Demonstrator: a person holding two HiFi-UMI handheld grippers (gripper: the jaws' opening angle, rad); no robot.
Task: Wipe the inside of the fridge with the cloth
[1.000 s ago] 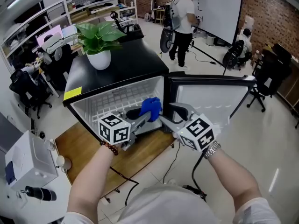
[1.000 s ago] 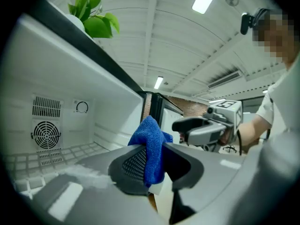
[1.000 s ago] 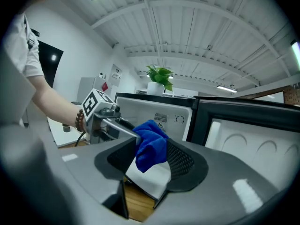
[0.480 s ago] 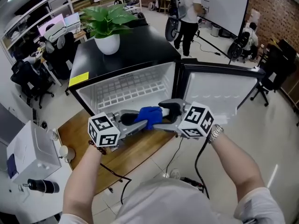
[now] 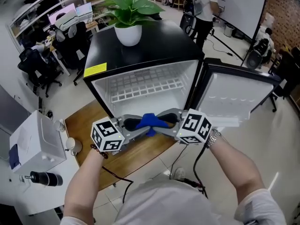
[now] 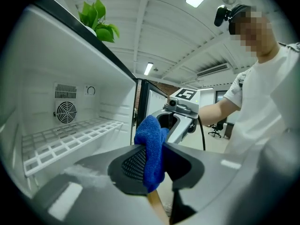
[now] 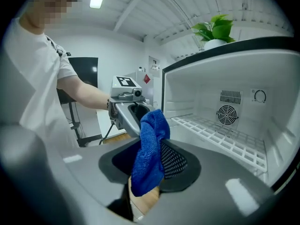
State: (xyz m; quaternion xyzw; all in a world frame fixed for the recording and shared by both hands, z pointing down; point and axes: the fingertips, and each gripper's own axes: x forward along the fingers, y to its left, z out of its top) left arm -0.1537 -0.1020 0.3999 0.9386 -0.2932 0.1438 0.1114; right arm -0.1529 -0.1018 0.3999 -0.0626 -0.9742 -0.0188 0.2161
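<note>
Both grippers have come back toward you and lower since a second ago: the left gripper [image 5: 137, 124] then held the folded blue terry cloth [image 5: 150, 120] up inside the cavity, and the cloth now sits in front of the opening, at the lower front lip of the small black fridge with a white plastic liner [image 5: 145, 50]. It hangs over the near edge of the brown wooden board [image 5: 86, 128] that the fridge stands on. Your two grippers now point at each other tip to tip, left gripper from the left and right gripper [image 5: 164, 119] from the right, with the cloth between them. Left gripper view: left gripper [image 6: 152, 165] clamped on the cloth [image 6: 151, 144], which bunches up above the pads; the right gripper [image 6: 178, 121] is just behind it. Right gripper view: right gripper [image 7: 150, 168] jaws have just been closing, the cloth [image 7: 147, 144] stands between them and both pads press on it, so it is pinched from both ends. The left gripper [image 7: 133, 114] shows just beyond. Inside the fridge: white wire shelf [image 5: 145, 86] across the cavity, round fan grille [image 6: 65, 111] on the back wall. The white-lined fridge door [image 5: 234, 97] stands swung open to the right. On the fridge top, at its far side, sits a leafy green plant in a white pot [image 5: 129, 32].
</note>
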